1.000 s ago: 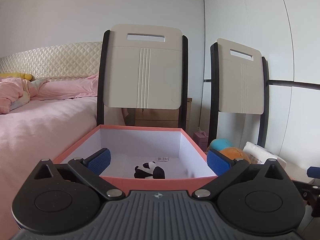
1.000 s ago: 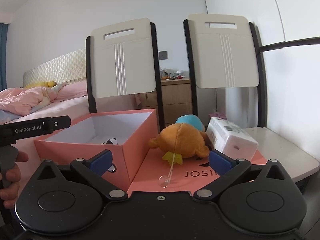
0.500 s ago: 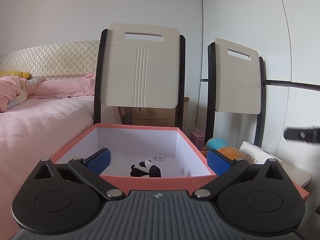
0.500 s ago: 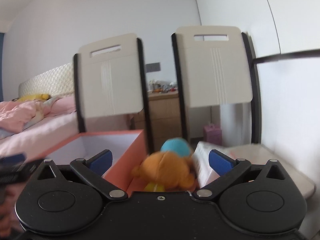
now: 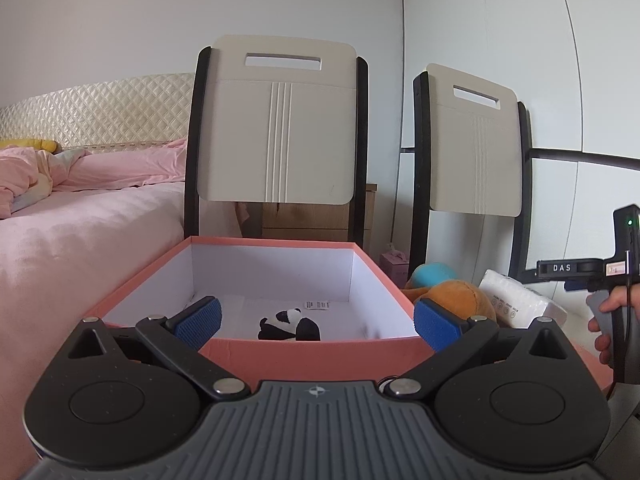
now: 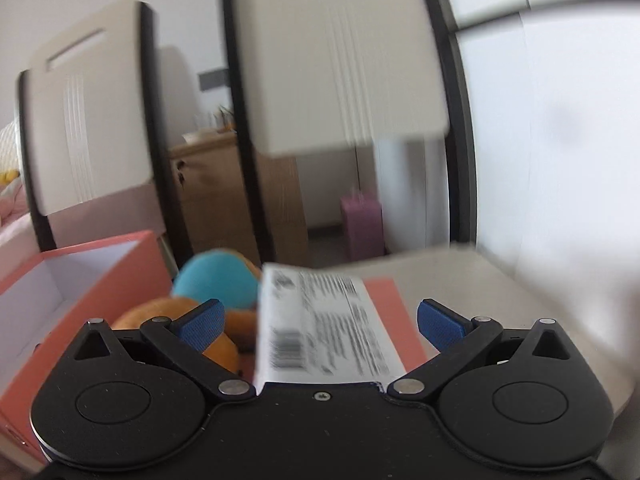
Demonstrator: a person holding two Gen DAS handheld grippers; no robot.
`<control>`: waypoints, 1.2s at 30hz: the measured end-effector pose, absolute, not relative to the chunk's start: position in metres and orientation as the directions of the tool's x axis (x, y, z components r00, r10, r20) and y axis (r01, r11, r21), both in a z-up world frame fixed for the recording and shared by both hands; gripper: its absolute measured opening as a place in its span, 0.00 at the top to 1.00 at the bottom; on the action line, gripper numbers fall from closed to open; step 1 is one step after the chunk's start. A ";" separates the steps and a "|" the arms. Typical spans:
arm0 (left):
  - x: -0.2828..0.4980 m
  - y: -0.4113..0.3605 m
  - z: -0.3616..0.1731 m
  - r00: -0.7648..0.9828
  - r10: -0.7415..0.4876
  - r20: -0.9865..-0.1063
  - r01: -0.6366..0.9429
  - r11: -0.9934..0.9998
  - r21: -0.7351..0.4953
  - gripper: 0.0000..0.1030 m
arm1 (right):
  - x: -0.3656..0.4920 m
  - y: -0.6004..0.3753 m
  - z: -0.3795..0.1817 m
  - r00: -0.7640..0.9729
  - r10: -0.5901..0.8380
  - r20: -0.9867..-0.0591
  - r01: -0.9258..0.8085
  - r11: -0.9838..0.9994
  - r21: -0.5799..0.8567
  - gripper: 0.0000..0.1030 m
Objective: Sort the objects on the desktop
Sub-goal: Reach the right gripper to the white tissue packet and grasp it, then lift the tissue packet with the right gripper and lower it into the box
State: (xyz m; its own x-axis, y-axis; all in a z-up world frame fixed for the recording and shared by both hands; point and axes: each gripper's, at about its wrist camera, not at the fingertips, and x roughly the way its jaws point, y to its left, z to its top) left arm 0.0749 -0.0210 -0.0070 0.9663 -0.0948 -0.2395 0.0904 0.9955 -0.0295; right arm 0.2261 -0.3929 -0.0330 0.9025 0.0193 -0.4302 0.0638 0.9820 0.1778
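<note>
The left gripper [image 5: 316,322] hangs spread wide and empty at the near wall of the box [image 5: 320,350], likely waiting there because the panda [image 5: 290,324] already lies on the white floor inside, near a small label. The right gripper [image 6: 320,322] is also spread, its blue pads either side of the tissue pack [image 6: 324,328] without touching it, which looks like lining up for a grab; that view is blurred, so how close it is I cannot say. The orange plush [image 5: 454,300] and the blue plush [image 5: 434,276] sit just beside the box, touching each other, on what seems to be the box's flat lid [image 6: 384,300] laid over a pale table [image 6: 460,276]. Two chairs [image 5: 280,132] stand behind, with a pink bed [image 5: 80,232] to the left and a wooden cabinet against the wall.
</note>
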 end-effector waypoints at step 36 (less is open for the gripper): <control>0.080 -0.024 -0.010 0.963 -0.097 -0.253 0.092 0.995 -0.031 0.00 | 0.203 -0.388 -0.018 0.918 -0.047 -0.394 0.143 0.965 0.218 0.19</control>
